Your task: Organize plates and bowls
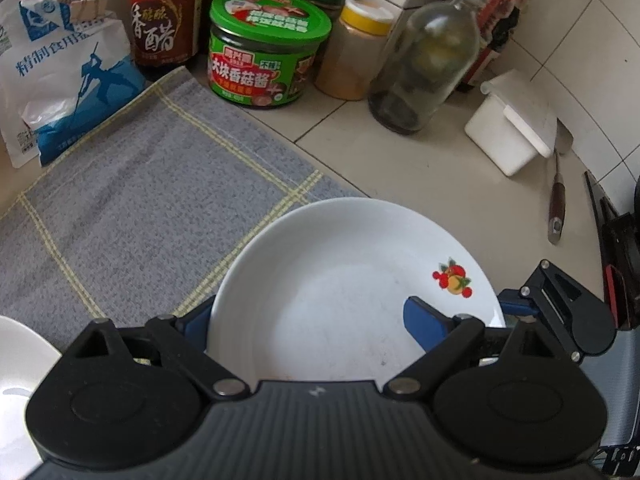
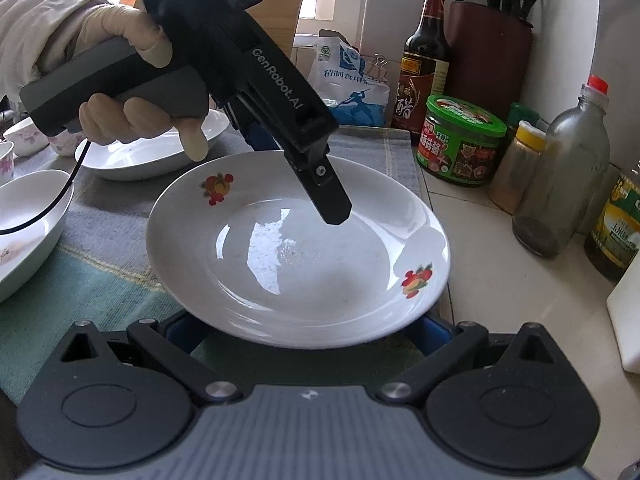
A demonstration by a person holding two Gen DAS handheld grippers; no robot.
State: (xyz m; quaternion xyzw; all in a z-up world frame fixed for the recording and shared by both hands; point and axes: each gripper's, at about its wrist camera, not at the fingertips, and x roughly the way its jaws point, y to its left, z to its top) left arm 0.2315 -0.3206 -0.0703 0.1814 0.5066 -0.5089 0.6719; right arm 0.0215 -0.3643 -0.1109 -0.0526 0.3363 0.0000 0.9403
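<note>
Left gripper (image 1: 312,320) astride fruit-printed plate (image 1: 340,280) rim, clamped.

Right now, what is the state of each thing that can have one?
Fruit-print plate: empty, right way up.
Left gripper: astride the plate's rim, grip unclear.
Right gripper: open, fingers under the plate's near rim.
Green jar: lid on.
Glass bottle: capped.
Salt bag: clipped shut.

This was a home kitchen. A tiled counter (image 1: 400,152) met tiled walls, with a vinegar bottle (image 1: 162,16), sauce jar (image 1: 266,48) and salt bag (image 1: 60,80) crowded behind a grey cloth (image 1: 140,200), and a knife block (image 2: 490,52) right of the vinegar.
</note>
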